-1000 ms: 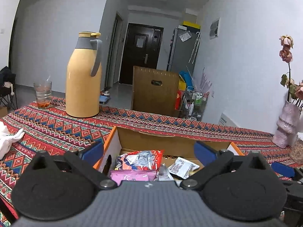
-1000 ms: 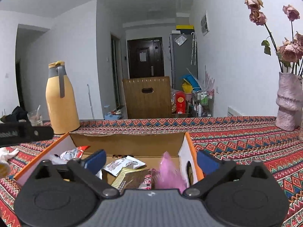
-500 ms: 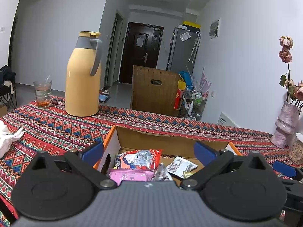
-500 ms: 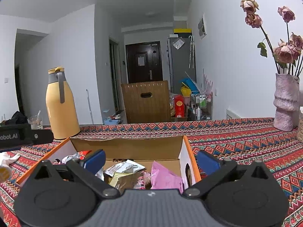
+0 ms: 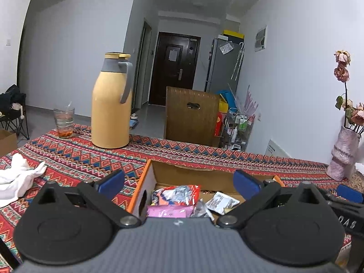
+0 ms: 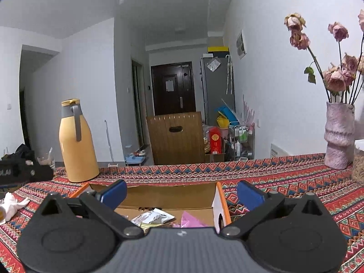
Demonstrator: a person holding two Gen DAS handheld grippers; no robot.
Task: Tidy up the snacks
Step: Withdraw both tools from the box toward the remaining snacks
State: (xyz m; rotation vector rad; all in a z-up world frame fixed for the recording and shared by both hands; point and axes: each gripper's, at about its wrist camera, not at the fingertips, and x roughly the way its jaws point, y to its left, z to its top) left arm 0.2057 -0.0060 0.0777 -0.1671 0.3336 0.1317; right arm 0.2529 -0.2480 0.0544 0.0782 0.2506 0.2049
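Observation:
An open cardboard box (image 5: pixel 195 173) with orange edges sits on the patterned tablecloth and holds several snack packets: a red and blue packet (image 5: pixel 177 194), a pink packet (image 5: pixel 169 211) and a white packet (image 5: pixel 221 202). My left gripper (image 5: pixel 179 183) is open and empty, above the box's near side. In the right wrist view the box (image 6: pixel 170 195) shows the white packet (image 6: pixel 153 218) and a pink packet (image 6: pixel 190 219). My right gripper (image 6: pixel 182 192) is open and empty over the box.
A yellow thermos (image 5: pixel 111 102) and a glass (image 5: pixel 64 120) stand at the back left. A white cloth (image 5: pixel 16 179) lies at the left. A pink vase (image 6: pixel 339 134) with dried roses stands at the right, with a jar (image 6: pixel 359 161) beside it. A wooden chair (image 5: pixel 191 118) stands behind the table.
Both grippers have risen and pulled back from the box; less of the snacks shows now. Both stay open and empty.

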